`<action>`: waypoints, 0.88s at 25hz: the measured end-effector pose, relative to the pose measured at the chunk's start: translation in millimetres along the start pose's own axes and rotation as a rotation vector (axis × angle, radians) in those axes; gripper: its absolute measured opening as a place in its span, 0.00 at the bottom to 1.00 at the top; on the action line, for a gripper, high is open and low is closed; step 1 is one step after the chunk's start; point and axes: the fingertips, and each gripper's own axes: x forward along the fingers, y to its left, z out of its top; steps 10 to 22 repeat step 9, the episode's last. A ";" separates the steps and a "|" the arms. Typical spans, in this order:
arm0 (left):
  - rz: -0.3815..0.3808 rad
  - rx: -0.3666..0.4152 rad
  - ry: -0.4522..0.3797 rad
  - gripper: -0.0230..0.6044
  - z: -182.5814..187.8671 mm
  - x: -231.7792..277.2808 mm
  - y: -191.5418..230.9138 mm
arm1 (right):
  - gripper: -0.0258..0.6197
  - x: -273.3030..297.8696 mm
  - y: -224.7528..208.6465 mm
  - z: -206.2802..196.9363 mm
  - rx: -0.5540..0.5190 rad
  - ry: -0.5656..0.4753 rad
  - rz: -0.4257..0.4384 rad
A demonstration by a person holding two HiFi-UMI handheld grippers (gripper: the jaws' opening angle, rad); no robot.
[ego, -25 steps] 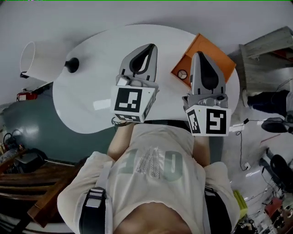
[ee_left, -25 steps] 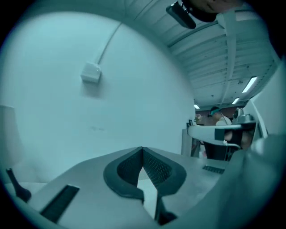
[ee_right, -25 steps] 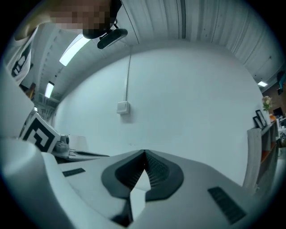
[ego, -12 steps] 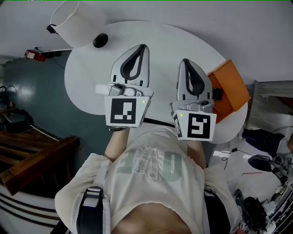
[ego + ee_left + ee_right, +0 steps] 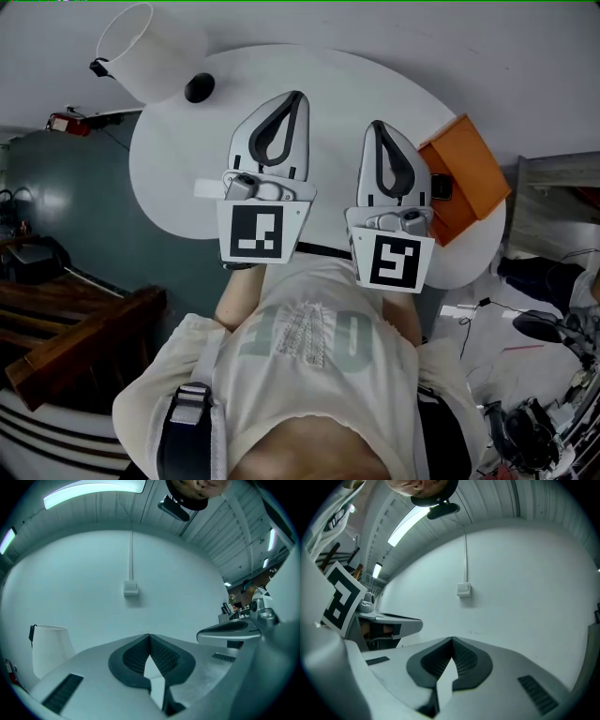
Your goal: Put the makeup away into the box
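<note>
The orange box [image 5: 472, 176] lies at the right edge of the round white table [image 5: 178, 173]. A small dark item [image 5: 441, 190] sits against the box's left side, partly hidden behind my right gripper. A black rounded object [image 5: 199, 88] rests at the table's far left. My left gripper [image 5: 298, 95] and right gripper [image 5: 375, 125] hover side by side over the table's middle, both pointing level at the wall. In the gripper views the left gripper [image 5: 149, 635] and right gripper [image 5: 452, 639] have their jaws meeting at the tip with nothing between them.
A white cylindrical container [image 5: 139, 45] stands beyond the table's far left edge, also visible as a white cylinder [image 5: 49, 646] in the left gripper view. A wall box [image 5: 131, 588] hangs on the white wall ahead. Wooden furniture [image 5: 66, 328] and cables lie on the floor around the table.
Both grippers have swung left, away from the orange box, which now lies to the right of the right gripper. Over the last half second they have barely moved.
</note>
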 end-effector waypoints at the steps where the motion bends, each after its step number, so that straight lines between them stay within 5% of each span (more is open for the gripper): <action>1: -0.004 0.000 -0.001 0.05 0.4 0.2 -1.8 | 0.04 -1.1 -0.9 0.5 -0.001 -0.003 -0.004; 22: -0.002 0.006 -0.013 0.05 4.7 -2.6 -5.7 | 0.04 -6.2 -3.2 2.2 -0.005 -0.007 -0.011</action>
